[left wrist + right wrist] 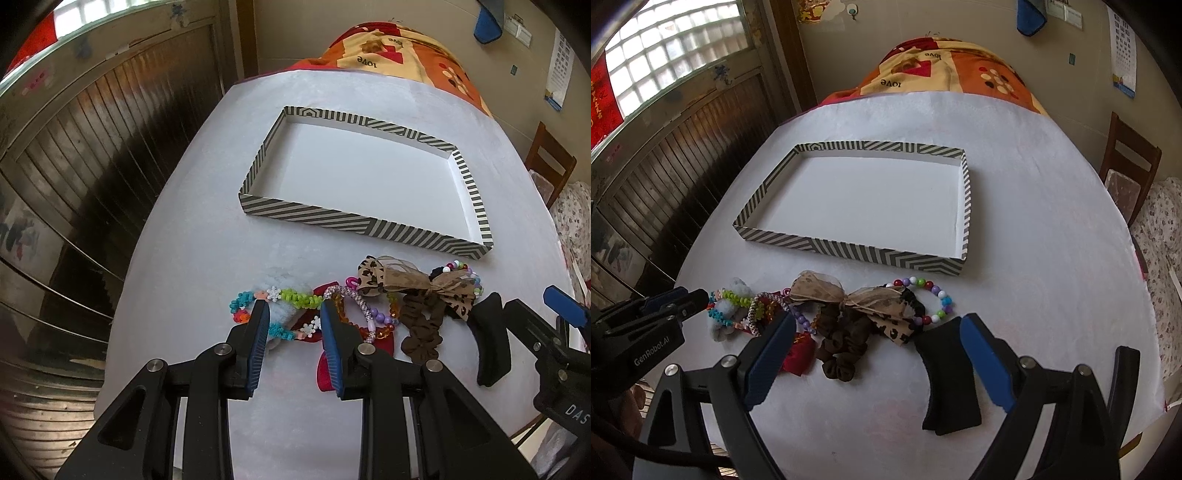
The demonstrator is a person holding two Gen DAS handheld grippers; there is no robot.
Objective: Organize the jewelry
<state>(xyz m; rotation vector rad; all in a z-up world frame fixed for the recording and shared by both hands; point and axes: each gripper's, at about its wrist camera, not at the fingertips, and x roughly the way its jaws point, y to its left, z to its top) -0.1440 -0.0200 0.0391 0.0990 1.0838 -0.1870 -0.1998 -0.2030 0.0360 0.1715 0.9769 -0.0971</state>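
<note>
White cloth covers the worktop [1034, 206], with dark wood panelling to the left and a patterned blanket [945, 70] beyond the far edge. Mid-worktop sits a shallow striped tray [849, 251], long axis running left to right, nothing in it. Just in front of the tray, the jewelry [827, 314] lies in a tangled row, also left to right: spiral ties and a pale pom-pom at the left, a brown scrunchie [842, 347] and leopard bow [871, 302] in the middle, a bead bracelet [938, 299] at the right. A black clip [949, 376] lies nearer, pointing toward the tray. The left gripper [293, 314] hovers over the pom-pom end, fingers parted, empty. The right gripper [879, 325] has its fingers wide, one touching the clip, gripping nothing.
</note>
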